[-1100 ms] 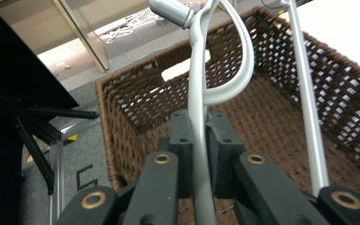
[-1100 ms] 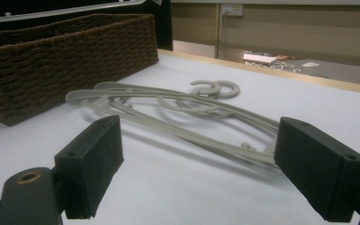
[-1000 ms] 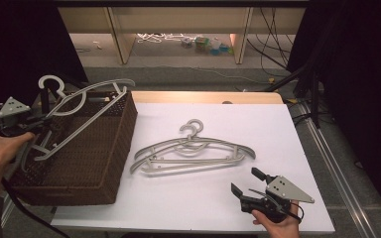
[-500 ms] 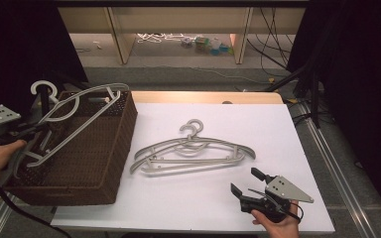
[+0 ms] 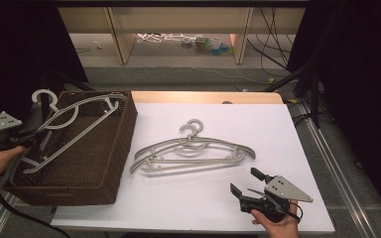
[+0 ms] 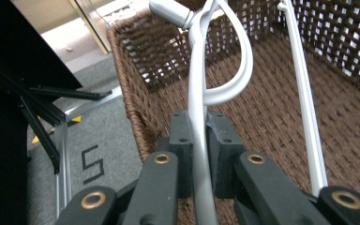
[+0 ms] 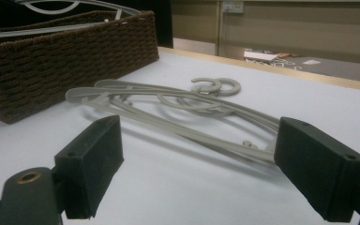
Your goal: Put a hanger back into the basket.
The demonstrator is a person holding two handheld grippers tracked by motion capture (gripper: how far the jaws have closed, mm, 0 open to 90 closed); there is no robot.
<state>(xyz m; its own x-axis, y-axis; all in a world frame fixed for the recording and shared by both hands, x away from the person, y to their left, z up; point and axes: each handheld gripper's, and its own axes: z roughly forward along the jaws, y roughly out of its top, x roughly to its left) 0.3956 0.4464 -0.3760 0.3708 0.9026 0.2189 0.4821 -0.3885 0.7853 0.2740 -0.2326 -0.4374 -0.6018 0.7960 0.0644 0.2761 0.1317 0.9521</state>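
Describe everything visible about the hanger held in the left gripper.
The hanger is light grey and looks like plastic, with a round hook, curved shoulders and a straight lower bar. It lies tilted across the brown wicker basket, its hook poking past the basket's far left corner. The left gripper is shut on one of its thin arms, over the basket's inside.

High view: fixed above the person's side, looking forward and down over the whole table (image 5: 278,124), far enough back to take in the floor and shelving behind.
Left gripper view: rides the left gripper (image 6: 197,154), very close, looking along its jaws into the wicker basket (image 6: 272,108).
Right gripper view: rides the right gripper (image 7: 201,164), low over the table, looking level across it.
Shared ground: the high and right gripper views both take in the loose hangers (image 5: 193,151) and the basket's side; all three views catch the basket.
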